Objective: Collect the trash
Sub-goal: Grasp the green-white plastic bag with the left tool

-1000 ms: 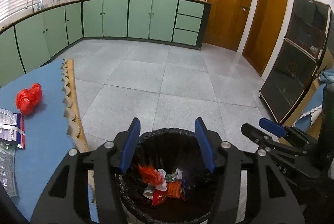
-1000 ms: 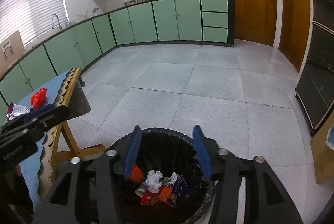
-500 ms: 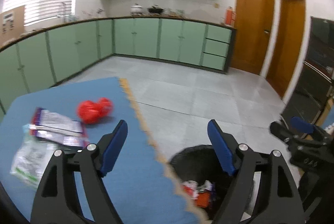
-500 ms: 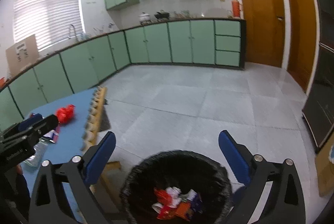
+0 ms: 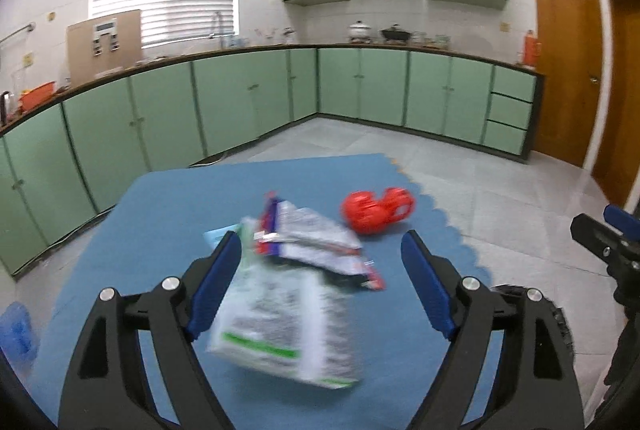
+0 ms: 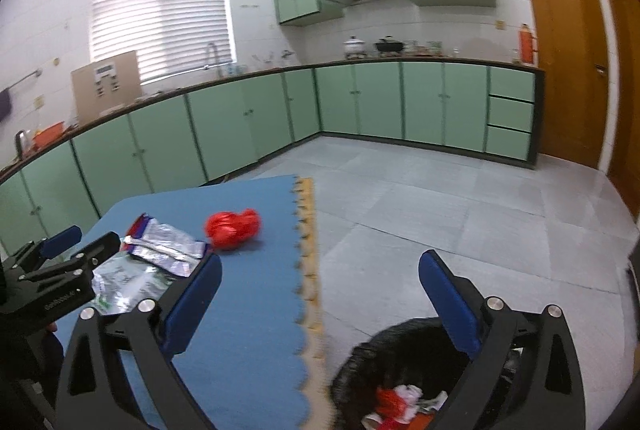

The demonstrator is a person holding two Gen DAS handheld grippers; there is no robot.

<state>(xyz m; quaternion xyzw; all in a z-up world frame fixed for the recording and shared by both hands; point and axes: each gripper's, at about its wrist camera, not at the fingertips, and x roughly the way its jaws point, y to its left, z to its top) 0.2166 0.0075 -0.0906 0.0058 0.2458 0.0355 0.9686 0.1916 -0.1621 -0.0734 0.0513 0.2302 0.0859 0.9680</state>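
A matt blue cloth covers the table ahead of the left gripper, whose fingers are matt black plastic with blue pads. Between its tips lies a glossy printed plastic bag; beyond it, a shiny foil wrapper and crinkled red plastic.

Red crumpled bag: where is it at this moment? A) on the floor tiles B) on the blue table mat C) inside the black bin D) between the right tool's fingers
B: the red crumpled bag lies on the blue table mat, beyond the wrappers, touching neither tool.
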